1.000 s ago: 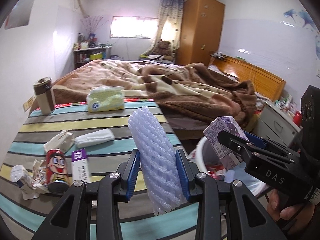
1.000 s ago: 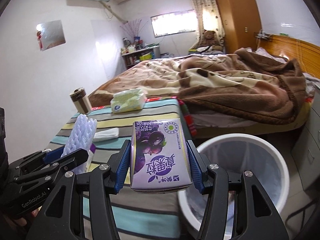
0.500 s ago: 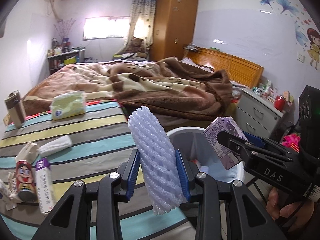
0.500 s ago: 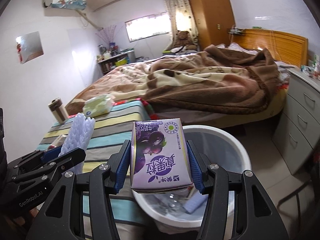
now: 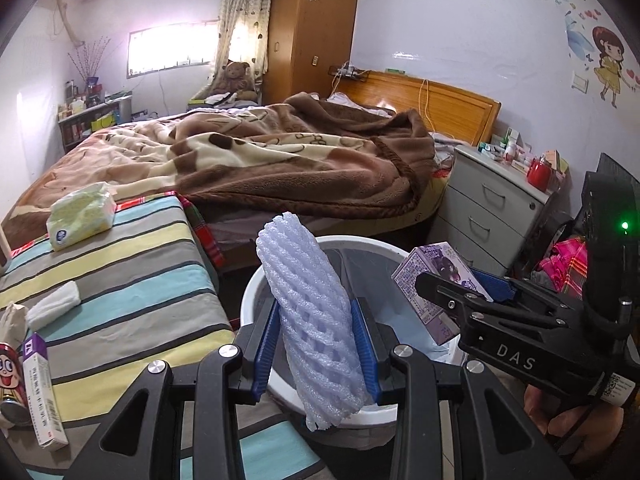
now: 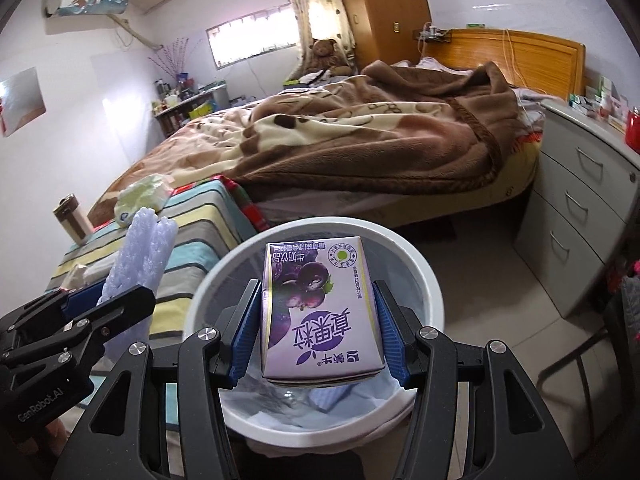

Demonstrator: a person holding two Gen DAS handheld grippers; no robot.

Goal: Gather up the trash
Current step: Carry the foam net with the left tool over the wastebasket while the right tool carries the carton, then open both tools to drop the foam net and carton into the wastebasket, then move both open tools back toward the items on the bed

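Trash is hanging over the white bin (image 6: 434,292) at the lower centre of both views. The left gripper (image 5: 316,344) is pinching a white foam net sleeve (image 5: 316,320) between nearly closed jaws, its lower end dangling by the bin's near rim. The right gripper (image 6: 318,332) is clamping a purple drink carton (image 6: 320,312) at a middling width, directly above the lined opening, where other scraps are lying. To drop well, I judge each piece should be sitting fully inside the rim before the jaws are being eased apart; the sleeve looks closest to the edge. A can (image 5: 10,384) and a small box (image 5: 42,396) are waiting on the striped cover (image 5: 120,280) at lower left.
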